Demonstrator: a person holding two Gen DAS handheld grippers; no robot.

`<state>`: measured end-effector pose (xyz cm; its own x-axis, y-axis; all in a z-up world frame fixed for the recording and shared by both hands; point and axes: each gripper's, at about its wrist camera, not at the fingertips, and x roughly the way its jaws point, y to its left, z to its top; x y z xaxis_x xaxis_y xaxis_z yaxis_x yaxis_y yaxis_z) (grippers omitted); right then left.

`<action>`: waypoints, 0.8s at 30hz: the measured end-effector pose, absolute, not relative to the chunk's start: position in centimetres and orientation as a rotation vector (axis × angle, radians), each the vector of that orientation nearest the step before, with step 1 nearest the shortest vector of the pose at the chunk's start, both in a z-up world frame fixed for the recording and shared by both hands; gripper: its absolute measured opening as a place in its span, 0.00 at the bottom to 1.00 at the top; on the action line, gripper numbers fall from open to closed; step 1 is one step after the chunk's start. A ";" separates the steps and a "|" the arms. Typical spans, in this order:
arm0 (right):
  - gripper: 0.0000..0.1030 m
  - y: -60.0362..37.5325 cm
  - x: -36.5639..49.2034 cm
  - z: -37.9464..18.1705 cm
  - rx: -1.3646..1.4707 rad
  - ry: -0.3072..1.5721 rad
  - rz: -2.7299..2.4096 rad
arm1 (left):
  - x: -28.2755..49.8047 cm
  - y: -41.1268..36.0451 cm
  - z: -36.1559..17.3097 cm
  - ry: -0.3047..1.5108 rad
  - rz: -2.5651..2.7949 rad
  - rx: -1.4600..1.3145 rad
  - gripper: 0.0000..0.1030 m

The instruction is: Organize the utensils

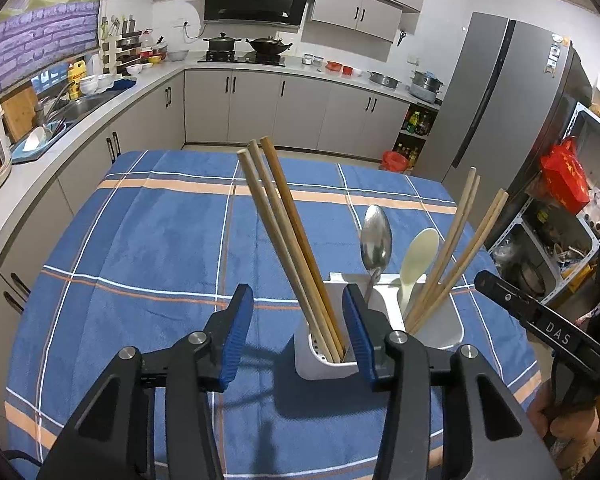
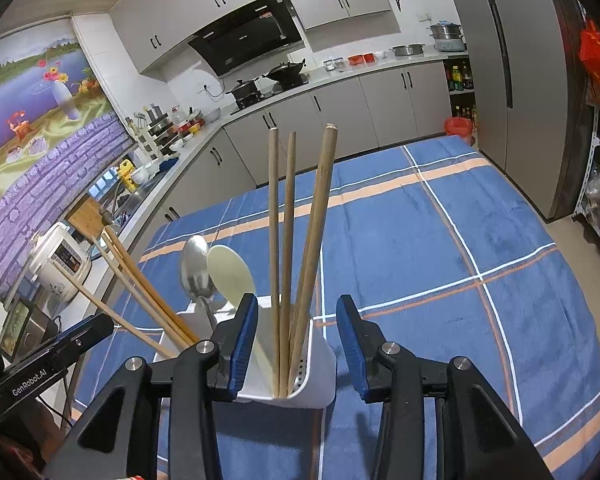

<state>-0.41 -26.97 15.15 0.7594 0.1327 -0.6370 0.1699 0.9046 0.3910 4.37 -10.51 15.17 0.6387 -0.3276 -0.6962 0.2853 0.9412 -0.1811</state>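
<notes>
Currently, both your left gripper [image 1: 298, 334] and right gripper [image 2: 297, 342] hang released, grasping nothing. Lower centre, the white holder [image 1: 440, 326] on the desk [image 1: 148, 240] carries leaning chopsticks [image 1: 288, 240]; nudging them could topple it.

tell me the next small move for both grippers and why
Probably back both away from the white holder. The left gripper and right gripper are open and empty, the chopsticks and spoons already stand inside, and the tablecloth shows no loose utensils.

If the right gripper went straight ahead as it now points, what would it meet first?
Probably the three chopsticks standing in the white utensil holder, which sit between the right gripper's open fingers; exact depth is unclear.
</notes>
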 end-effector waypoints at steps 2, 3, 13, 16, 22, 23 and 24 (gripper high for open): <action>0.44 -26.9 -0.8 15.1 0.450 0.713 -0.021 | 4.1 -10.2 15.3 0.804 -0.348 -0.060 0.46; 0.45 -26.9 -0.9 15.1 0.450 0.713 -0.022 | 4.0 -10.1 15.3 0.804 -0.347 -0.062 0.47; 0.47 -26.1 -3.2 15.5 0.442 0.705 -0.031 | 2.3 -9.2 15.2 0.812 -0.340 -0.077 0.49; 0.47 -26.2 -4.1 15.7 0.446 0.699 -0.037 | 1.9 -8.9 15.0 0.820 -0.337 -0.084 0.51; 0.48 -26.3 -6.0 16.1 0.455 0.692 -0.058 | 0.9 -8.3 15.0 0.821 -0.331 -0.084 0.52; 0.49 -26.2 -6.3 16.2 0.457 0.691 -0.064 | 0.6 -8.3 15.0 0.820 -0.329 -0.080 0.52; 0.50 -26.2 -6.7 16.1 0.460 0.692 -0.068 | 0.4 -8.1 15.0 0.819 -0.328 -0.077 0.55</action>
<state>-6.69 -26.20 16.14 0.7717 0.0895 -0.6297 0.2107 0.8982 0.3859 0.35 -8.12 14.97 0.6357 -0.3158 -0.7043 0.2570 0.9470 -0.1927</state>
